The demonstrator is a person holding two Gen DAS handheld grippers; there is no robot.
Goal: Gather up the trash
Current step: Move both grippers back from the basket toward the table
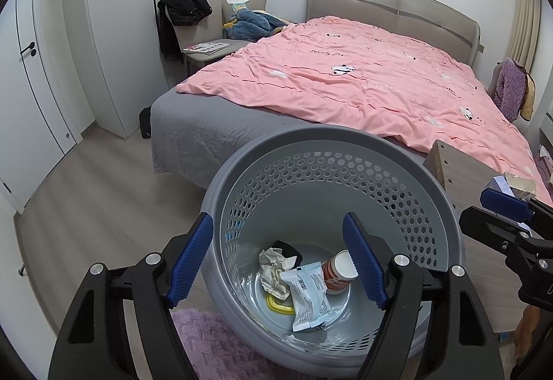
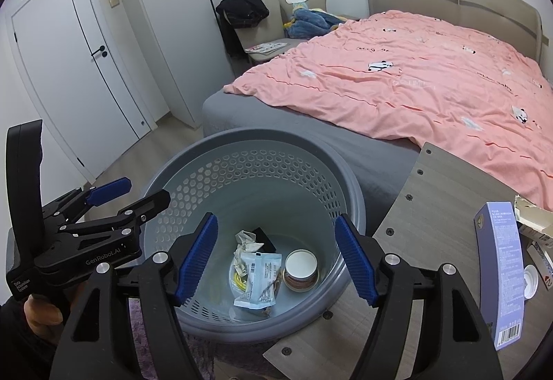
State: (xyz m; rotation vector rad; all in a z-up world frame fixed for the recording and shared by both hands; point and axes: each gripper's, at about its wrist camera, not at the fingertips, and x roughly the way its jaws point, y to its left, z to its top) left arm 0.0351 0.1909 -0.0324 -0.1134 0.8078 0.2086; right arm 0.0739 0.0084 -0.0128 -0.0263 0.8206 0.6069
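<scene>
A grey perforated trash basket stands on the floor by the bed. Inside lie a crumpled tissue, a pale blue wrapper, a paper cup, a black item and a yellow ring. My left gripper is open and empty, hovering over the basket's near rim; it also shows in the right wrist view. My right gripper is open and empty above the basket; one blue finger shows in the left wrist view.
A wooden table at right holds a tall purple box, a torn carton and a white lid. A bed with a pink duvet lies behind. A purple rug lies under the basket's near side.
</scene>
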